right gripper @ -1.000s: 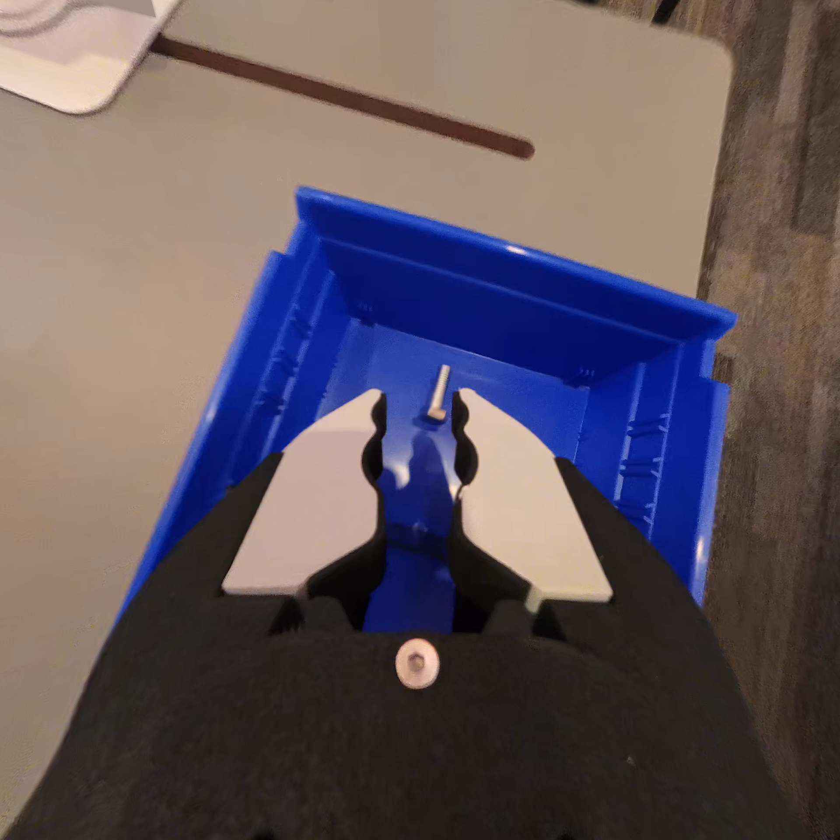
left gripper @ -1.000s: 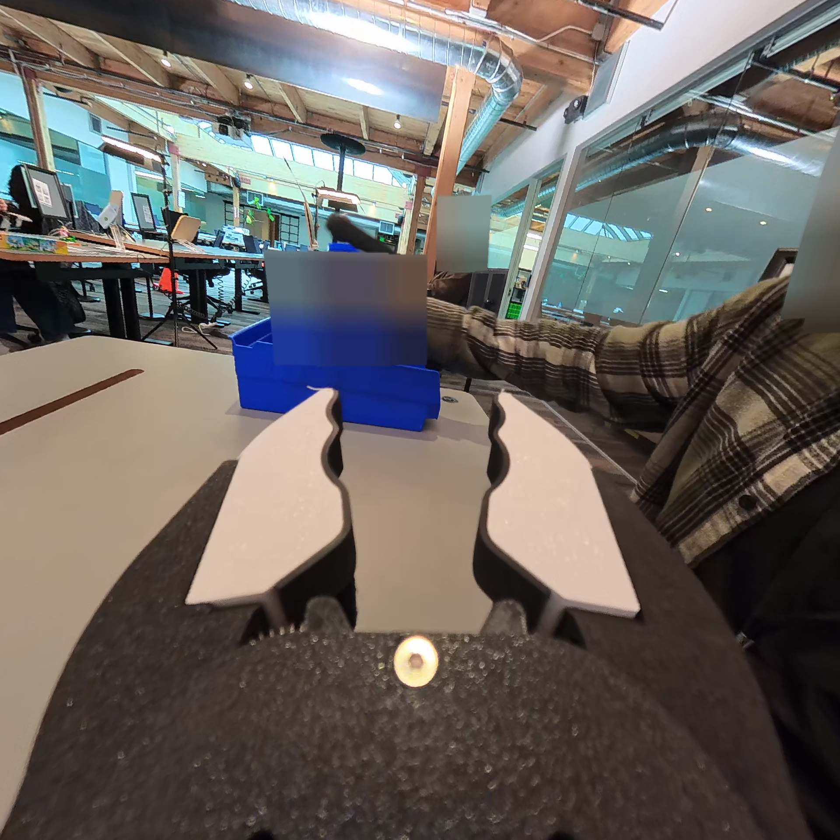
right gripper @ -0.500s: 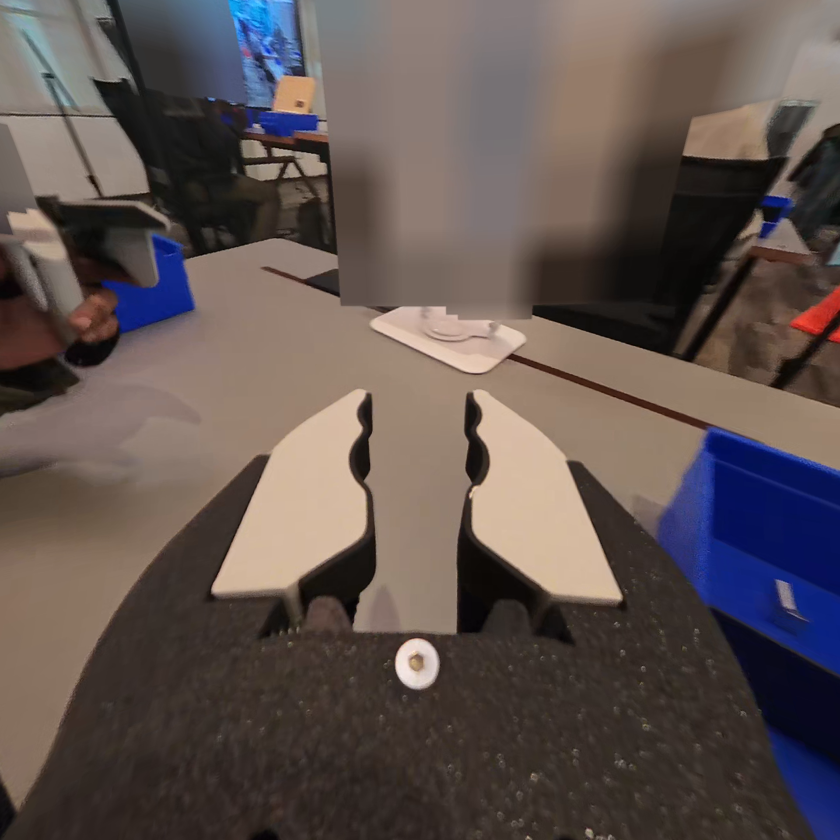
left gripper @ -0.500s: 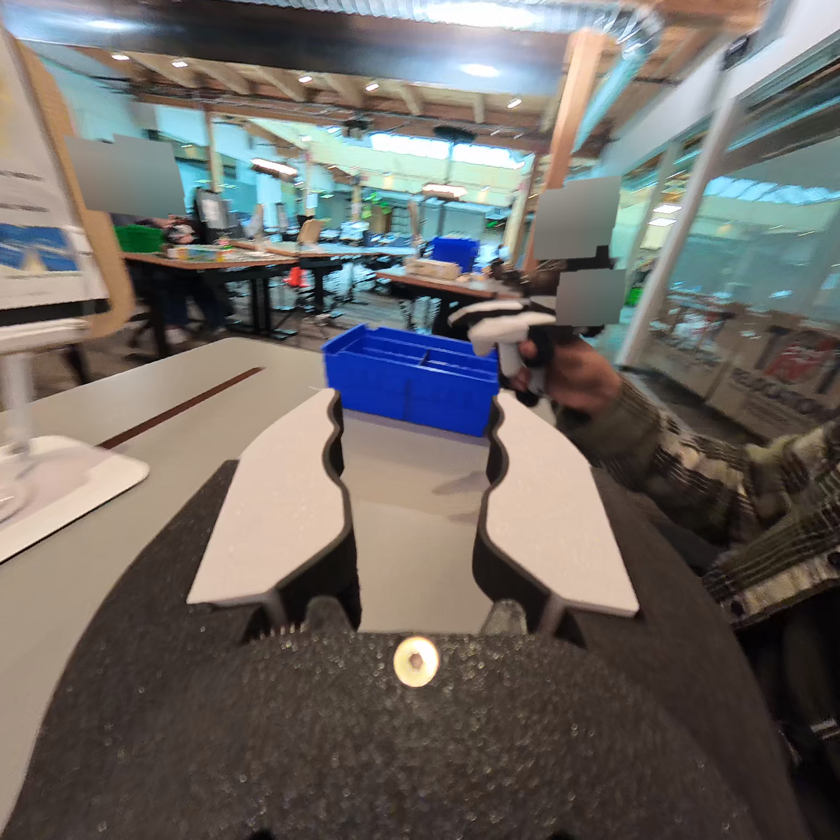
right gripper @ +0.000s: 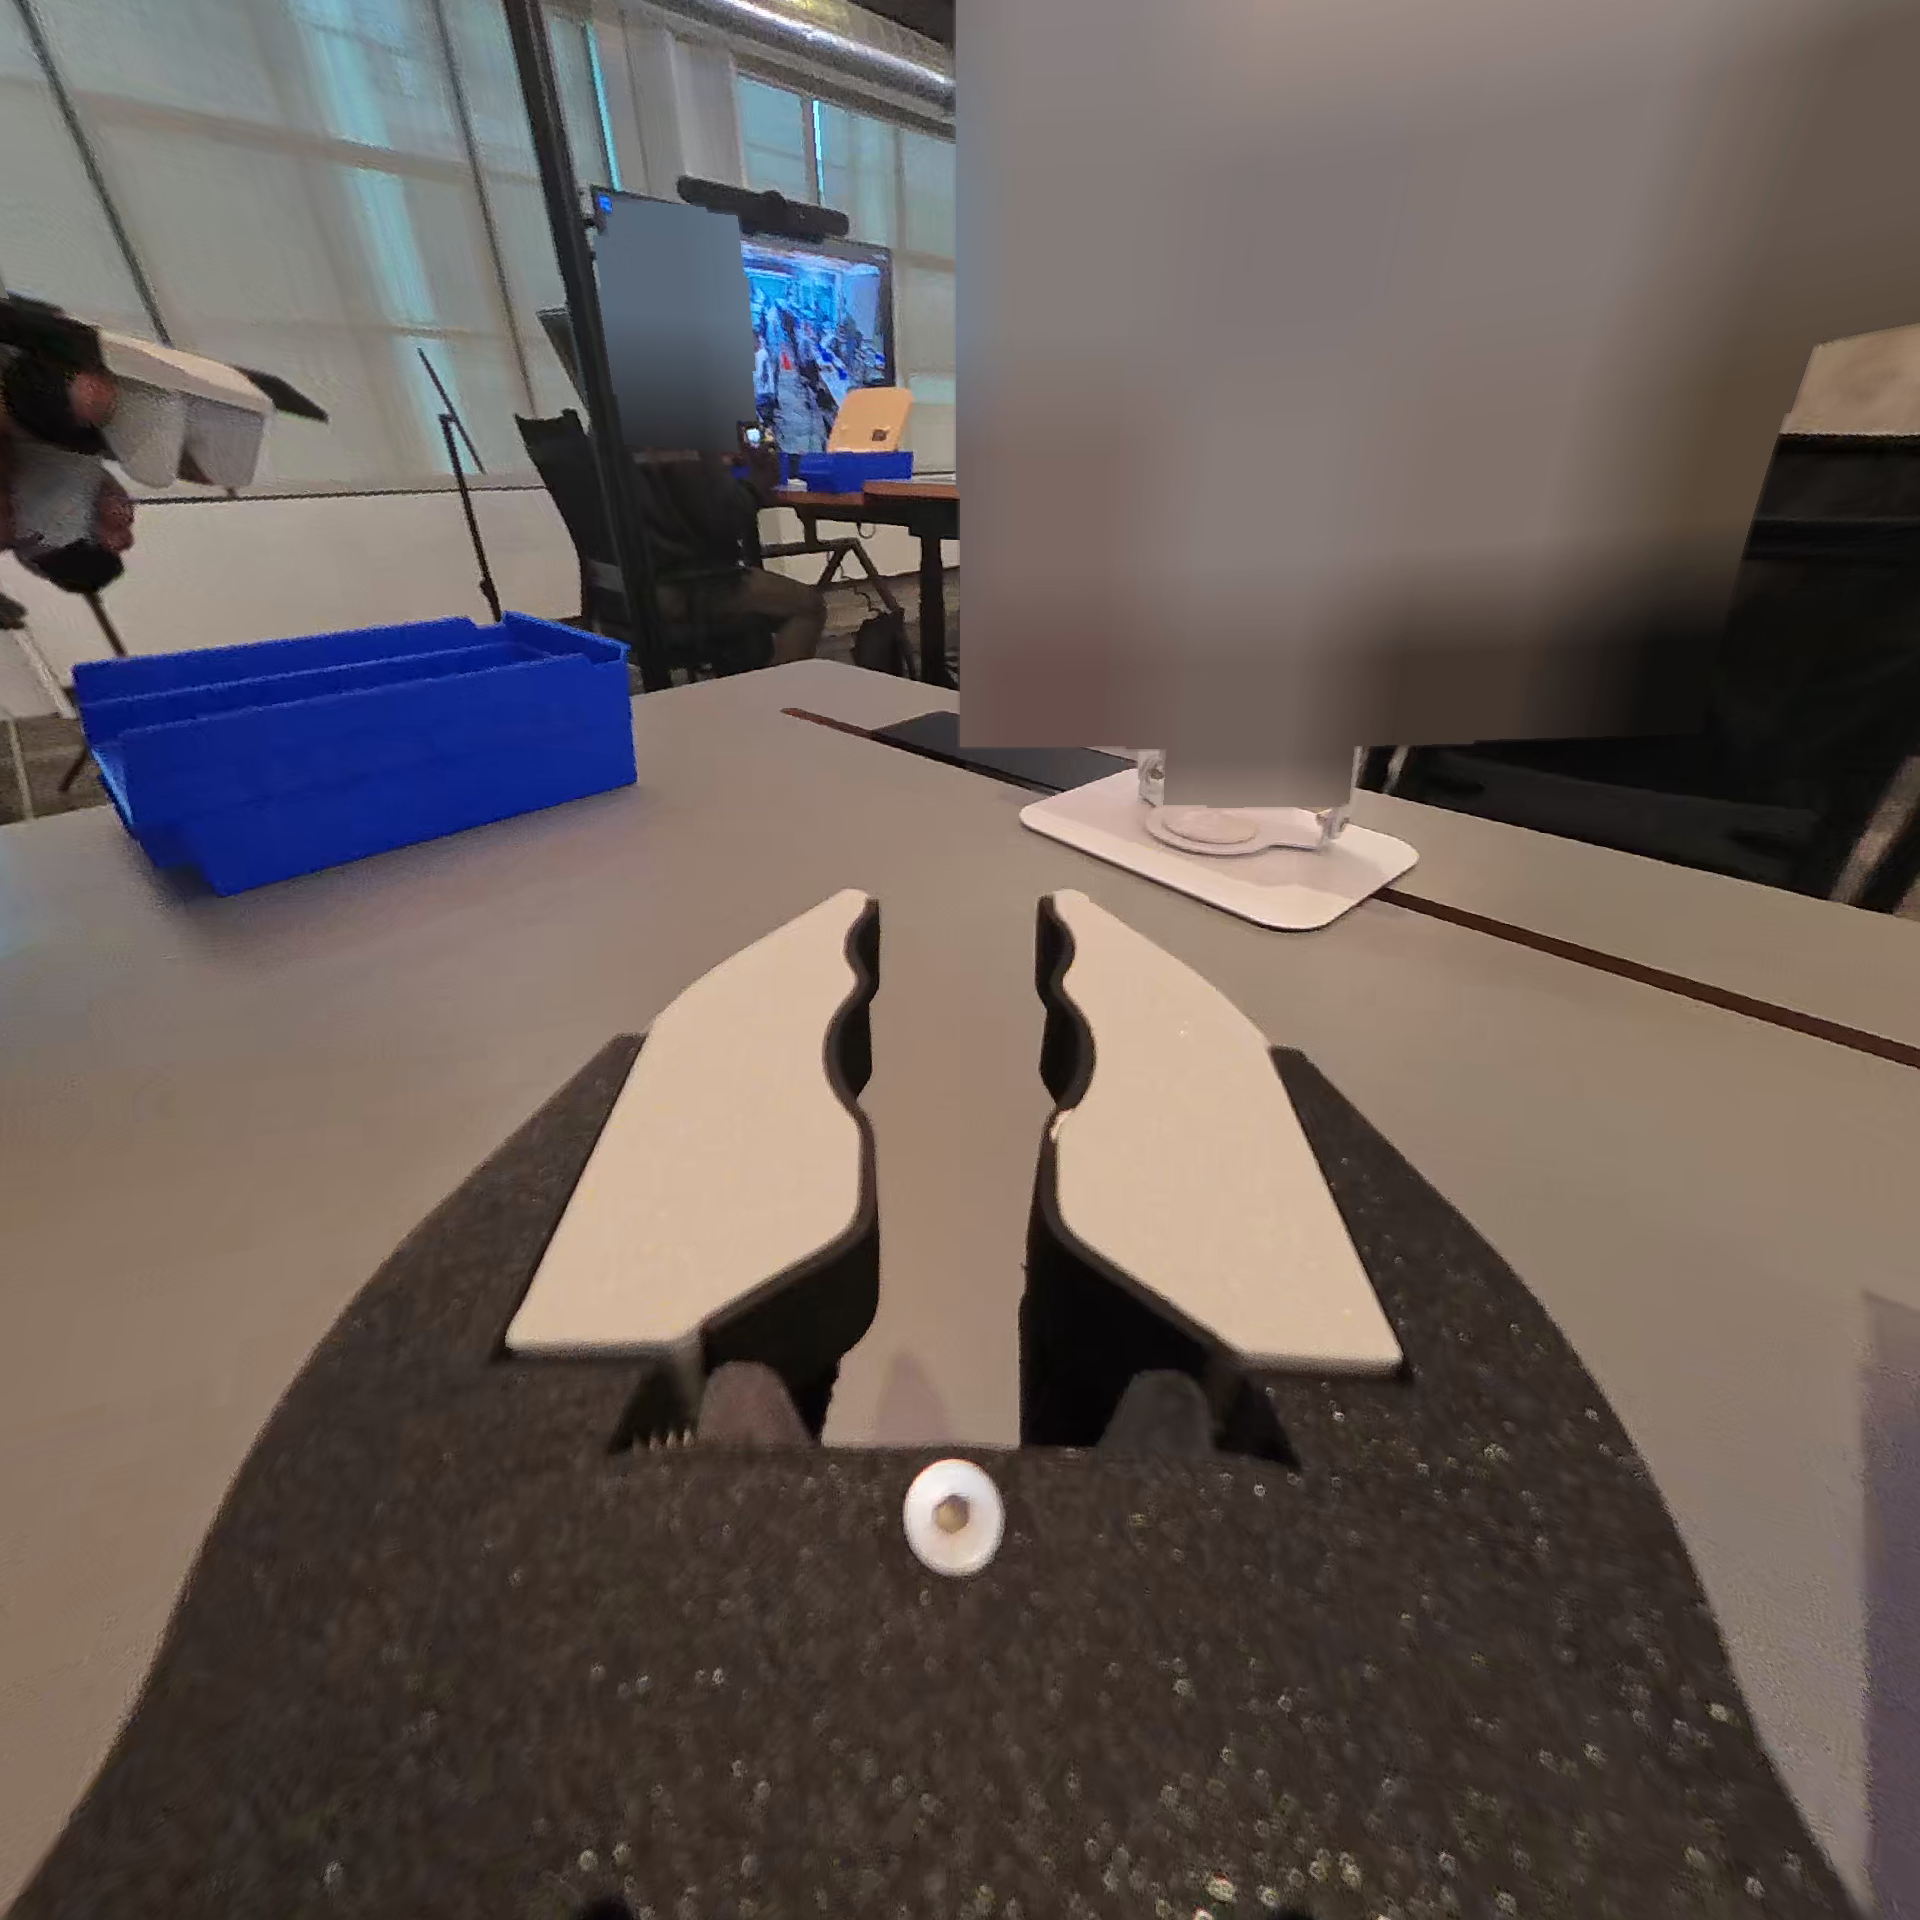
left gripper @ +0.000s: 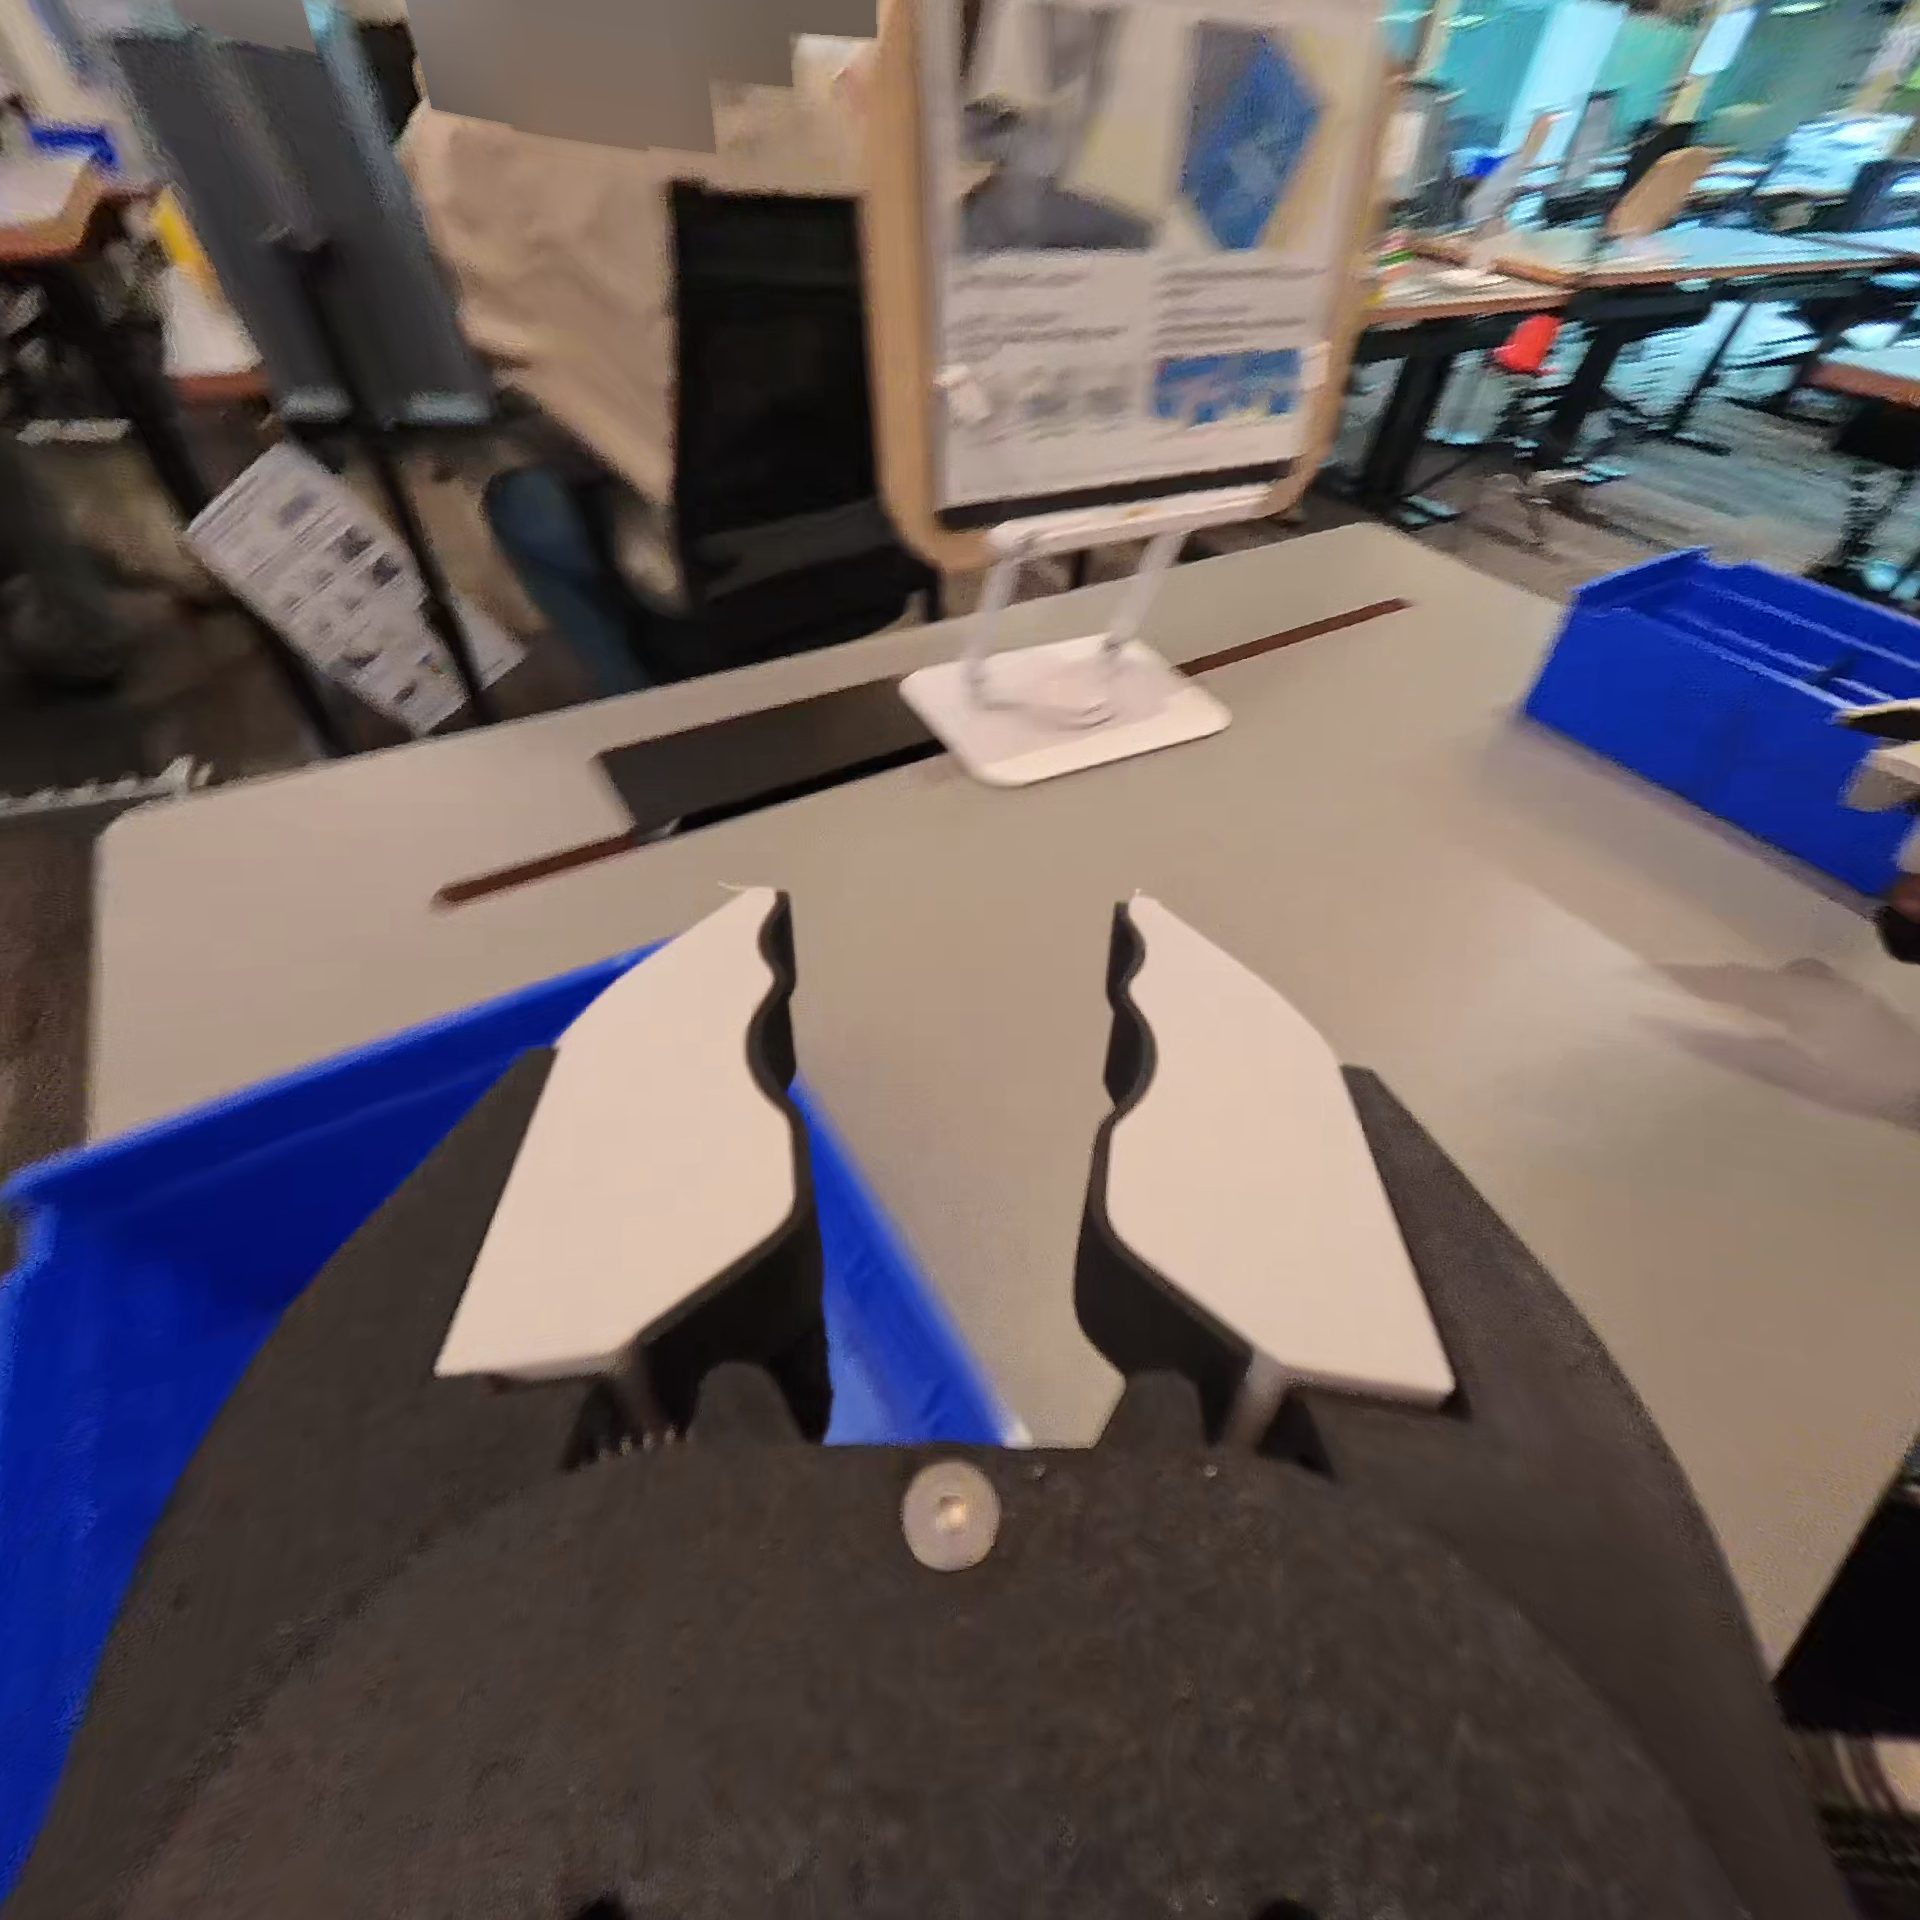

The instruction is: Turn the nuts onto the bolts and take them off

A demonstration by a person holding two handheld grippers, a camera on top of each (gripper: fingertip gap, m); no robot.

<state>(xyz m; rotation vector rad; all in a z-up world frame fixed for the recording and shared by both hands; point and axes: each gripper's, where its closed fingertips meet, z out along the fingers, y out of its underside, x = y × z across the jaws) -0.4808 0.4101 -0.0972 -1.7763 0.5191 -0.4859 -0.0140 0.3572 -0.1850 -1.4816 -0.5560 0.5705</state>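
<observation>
My left gripper (left gripper: pixel 940 904) is open and empty, held above the grey table (left gripper: pixel 1299 935). Its left finger hangs over the corner of a blue bin (left gripper: pixel 208 1299) at the lower left. A second blue bin (left gripper: pixel 1704 707) stands at the far right, with part of my right gripper (left gripper: pixel 1886 769) beside it. My right gripper (right gripper: pixel 956 904) is open and empty, low over the table (right gripper: pixel 364 1039). In its view a blue bin (right gripper: pixel 364 748) stands at the far left, with my left gripper (right gripper: pixel 177 416) above it. No nuts or bolts are in view.
A sign on a white stand (left gripper: pixel 1070 717) stands at the table's middle back; its base also shows in the right wrist view (right gripper: pixel 1216 852). A dark slot (left gripper: pixel 769 748) runs across the table. Office desks and chairs lie beyond the table. There is about 50 centimetres between the tips of the two grippers.
My right gripper has lifted away from the bin holding a bolt and swung to face across the table. My left gripper has turned left, over the near bin's corner.
</observation>
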